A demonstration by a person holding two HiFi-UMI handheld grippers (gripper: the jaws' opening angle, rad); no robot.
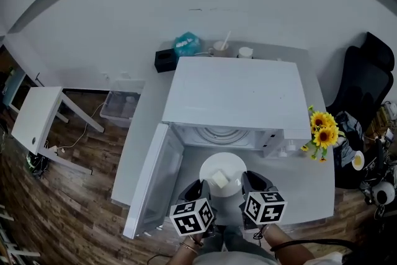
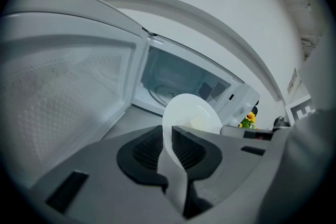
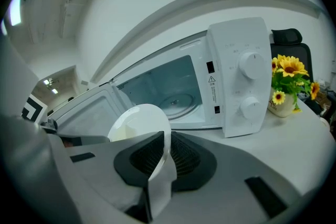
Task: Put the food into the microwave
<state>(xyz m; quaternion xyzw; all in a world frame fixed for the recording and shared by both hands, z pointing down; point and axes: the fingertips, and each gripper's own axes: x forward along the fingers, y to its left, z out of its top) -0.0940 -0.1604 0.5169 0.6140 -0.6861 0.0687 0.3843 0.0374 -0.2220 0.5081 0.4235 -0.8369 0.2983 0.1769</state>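
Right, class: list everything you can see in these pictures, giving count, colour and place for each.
microwave: one, white, on the table, door open
plate: one, white, in front of the open microwave
food: one pale piece, on the plate
sunflowers: one bunch, yellow, right of the microwave
small box: one, black, behind the microwave
chair: one, black, far right
side table: one, white, on the floor at left
table: one, pale grey, under the microwave
left hand-held gripper: one, grey, shut on the plate's left rim
right hand-held gripper: one, grey, shut on the plate's right rim
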